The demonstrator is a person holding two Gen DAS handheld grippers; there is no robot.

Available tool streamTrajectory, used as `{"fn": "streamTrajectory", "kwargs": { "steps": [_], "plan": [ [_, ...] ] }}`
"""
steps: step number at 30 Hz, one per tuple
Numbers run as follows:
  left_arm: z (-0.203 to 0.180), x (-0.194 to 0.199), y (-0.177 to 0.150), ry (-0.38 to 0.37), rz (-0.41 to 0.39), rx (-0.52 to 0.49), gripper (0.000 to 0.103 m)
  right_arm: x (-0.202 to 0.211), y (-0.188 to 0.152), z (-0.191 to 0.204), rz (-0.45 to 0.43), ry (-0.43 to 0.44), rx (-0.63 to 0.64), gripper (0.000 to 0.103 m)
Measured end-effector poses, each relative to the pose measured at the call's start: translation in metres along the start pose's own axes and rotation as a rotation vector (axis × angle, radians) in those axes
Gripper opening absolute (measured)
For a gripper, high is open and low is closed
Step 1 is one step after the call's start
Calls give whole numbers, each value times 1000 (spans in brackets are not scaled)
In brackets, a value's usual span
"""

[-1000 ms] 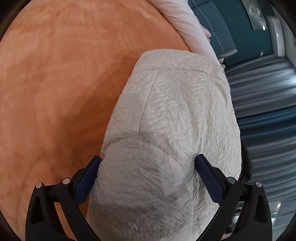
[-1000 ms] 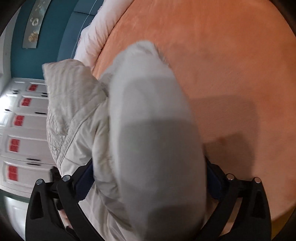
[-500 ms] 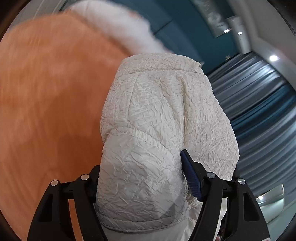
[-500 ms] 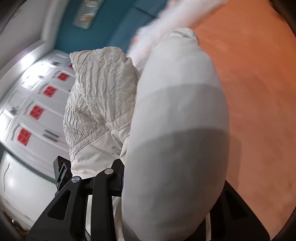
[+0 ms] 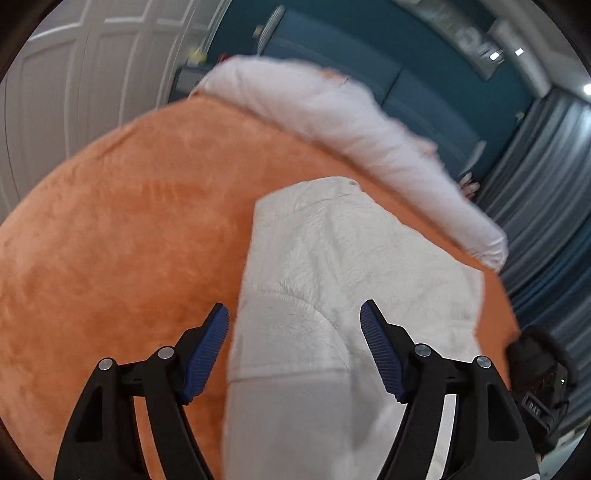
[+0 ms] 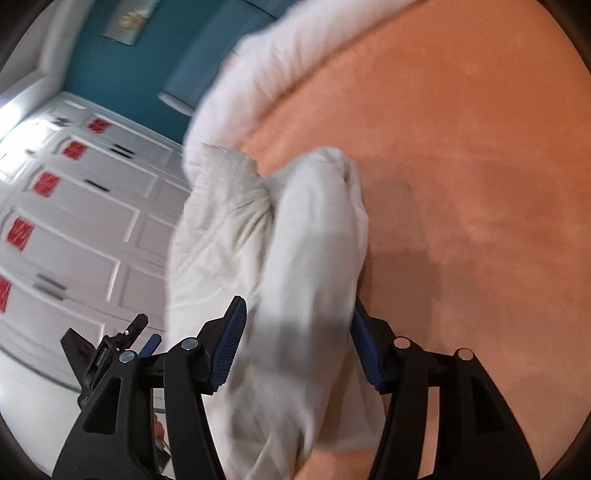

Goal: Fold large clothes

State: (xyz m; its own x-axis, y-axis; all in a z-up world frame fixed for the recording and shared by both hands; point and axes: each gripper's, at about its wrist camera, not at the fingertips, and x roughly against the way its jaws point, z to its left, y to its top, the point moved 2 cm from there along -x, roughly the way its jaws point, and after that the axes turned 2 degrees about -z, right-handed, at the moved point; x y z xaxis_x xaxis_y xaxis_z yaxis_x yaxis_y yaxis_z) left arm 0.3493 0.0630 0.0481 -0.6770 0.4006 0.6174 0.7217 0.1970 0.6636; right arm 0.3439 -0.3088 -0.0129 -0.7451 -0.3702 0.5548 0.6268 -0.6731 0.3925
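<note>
i am in a bedroom of a home. under me spreads a bed covered in an orange plush blanket (image 5: 122,236), and a long white pillow (image 5: 332,122) lies along its far edge against a teal padded headboard (image 5: 424,92). grey pleated curtains (image 5: 546,192) hang to one side. on the other side stand white panelled wardrobe doors (image 6: 81,221) with red paper squares (image 6: 46,184) stuck on them. a framed picture (image 6: 129,18) hangs on the teal wall.

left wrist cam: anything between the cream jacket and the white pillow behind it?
Only bare orange bed cover separates the cream jacket from the white pillow, as the left wrist view shows.
</note>
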Motion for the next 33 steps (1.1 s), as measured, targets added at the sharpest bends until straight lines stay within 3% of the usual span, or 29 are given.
{"fn": "streamTrajectory", "kwargs": {
  "steps": [1, 3, 5, 7, 10, 12, 15, 17, 20, 23, 25, 26, 28, 30, 33],
  "plan": [
    [-1, 16, -5, -4, -2, -17, 71, 16, 0, 11, -43, -24, 62, 50],
    [-6, 36, -16, 19, -9, -73, 71, 20, -6, 36, -57, -64, 196, 20],
    [-17, 44, -32, 58, -12, -144, 71, 12, -10, 77, -62, -94, 342, 7],
    [-30, 37, -49, 78, 33, -186, 71, -8, -15, 118, -73, -120, 495, 7],
    [-30, 11, -64, 141, 76, -214, 71, -32, -17, 148, -109, -221, 668, 7],
    [-23, 4, -74, 162, 98, -200, 71, -61, -1, 149, -103, -279, 669, 7],
    [-12, -5, -81, 186, 104, -163, 76, -99, 17, 113, -71, -391, 562, 2],
    [-8, -10, -84, 180, 103, -164, 83, -119, 21, 75, -11, -411, 473, 2],
    [-10, -19, -91, 191, 102, -189, 88, -137, 11, 50, 14, -415, 438, 1],
    [-6, -24, -95, 221, 108, -176, 88, -120, 14, 62, 12, -406, 406, 3],
    [-2, -18, -93, 208, 112, -144, 84, -85, 2, 79, -27, -322, 413, 6],
    [0, -11, -92, 204, 108, -130, 84, -48, -13, 86, -50, -296, 456, 6],
    [-1, 2, -94, 210, 89, -128, 84, -18, -37, 88, -61, -280, 505, 7],
    [-2, 6, -98, 226, 81, -148, 84, -6, -67, 80, -11, -270, 521, 7],
    [2, 0, -106, 233, 88, -132, 86, -32, -100, 45, 104, -352, 532, 5]
  ]
}}
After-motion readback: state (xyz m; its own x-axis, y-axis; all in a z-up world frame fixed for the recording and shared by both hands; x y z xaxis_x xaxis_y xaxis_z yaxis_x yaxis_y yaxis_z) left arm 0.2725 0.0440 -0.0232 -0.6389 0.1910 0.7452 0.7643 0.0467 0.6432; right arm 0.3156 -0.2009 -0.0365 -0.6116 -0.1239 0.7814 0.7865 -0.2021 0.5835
